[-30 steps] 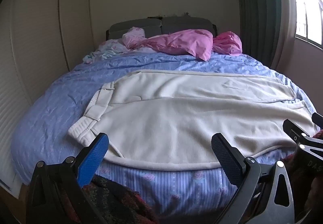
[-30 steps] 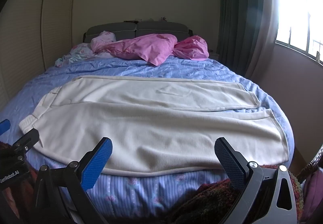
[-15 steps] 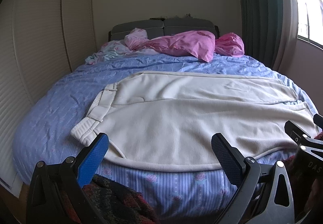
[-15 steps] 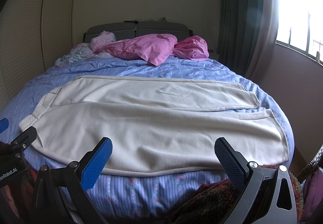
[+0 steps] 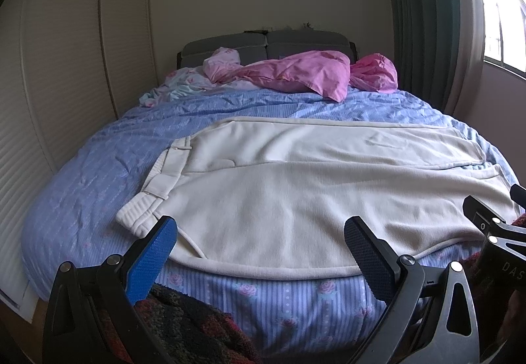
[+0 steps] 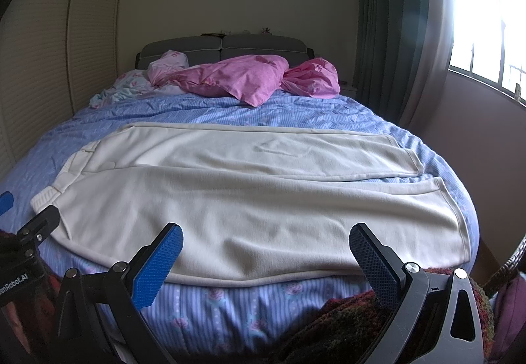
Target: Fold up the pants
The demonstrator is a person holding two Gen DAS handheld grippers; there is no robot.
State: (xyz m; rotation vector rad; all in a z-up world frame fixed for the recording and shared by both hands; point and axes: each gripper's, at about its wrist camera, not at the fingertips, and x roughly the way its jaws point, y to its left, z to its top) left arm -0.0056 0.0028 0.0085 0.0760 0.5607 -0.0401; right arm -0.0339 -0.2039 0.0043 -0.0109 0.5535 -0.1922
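Cream pants [image 5: 296, 186] lie flat across the near part of a blue bed [image 5: 98, 167], waistband to the left, legs running right, their near edge hanging just over the bed's front side. The left gripper [image 5: 263, 245] and right gripper [image 6: 266, 249] hover before that edge, both spread wide and holding nothing, each with the other's tip showing at its side. Pink bedding [image 6: 243, 81] is heaped by the headboard [image 6: 223, 47], well apart from the pants; closet doors [image 5: 65, 84] stand left, a curtain [image 6: 381, 35] and window [image 6: 486, 19] right.
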